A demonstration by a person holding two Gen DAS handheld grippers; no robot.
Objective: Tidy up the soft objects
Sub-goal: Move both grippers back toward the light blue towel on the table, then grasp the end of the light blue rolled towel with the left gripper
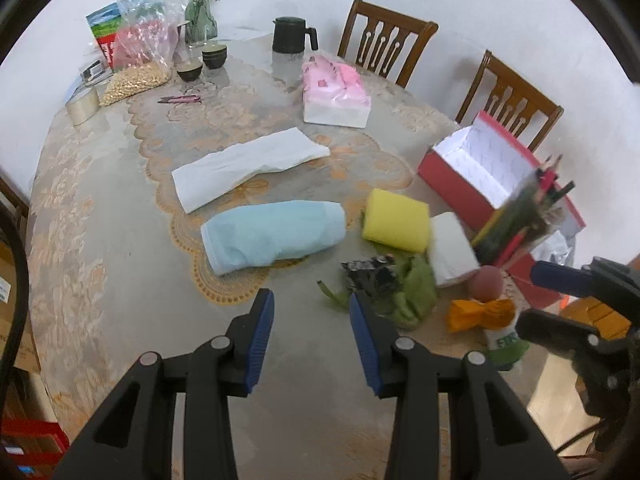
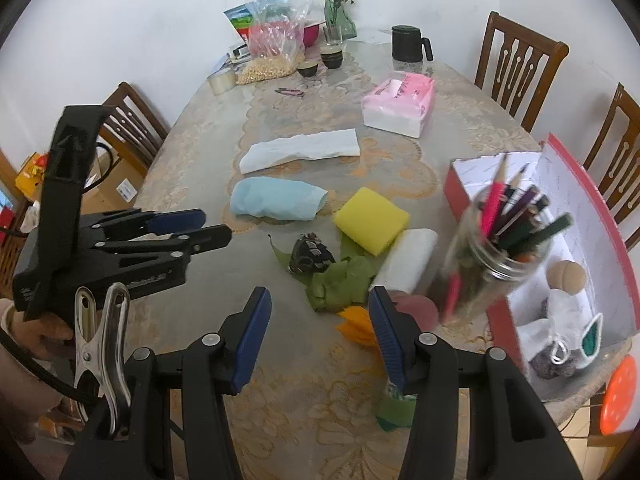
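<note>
Oval table (image 1: pixel 120 280) w/ lace cloth is seen from both wrist views. Left gripper (image 1: pixel 312 308) is held above bare cloth, jaws apart, nothing between the blue pads. Right gripper (image 2: pixel 318 316) is likewise held w/ jaws apart, wider, empty; an orange crumpled paper piece (image 2: pixel 356 326) and a green crumpled cloth (image 2: pixel 340 284) are seen on the table beyond its pads, not gripped.

Soft items are laid mid-table: white folded towel (image 1: pixel 248 168) farthest, rolled light-blue towel (image 1: pixel 272 236) just nearer, apart from it. Yellow sponge (image 1: pixel 396 220) is set right of the blue roll, touching a white tissue roll (image 1: pixel 452 252). A dark crumpled wrapper (image 2: pixel 312 256) is seen beside the green cloth.

Red box (image 2: pixel 592 216), white-lined, is open at the table's right edge; a round tan ball (image 2: pixel 568 276) and white bagged bits are seen inside. Glass jar of pencils (image 2: pixel 500 248) is blurred in front of it.

Far end: pink tissue pack (image 2: pixel 400 104), black mug (image 2: pixel 408 44), small bowls, vase, plastic bag of goods.

In the right view, a person's hand (image 2: pixel 36 332) is seen on the left gripper's handle.
</note>
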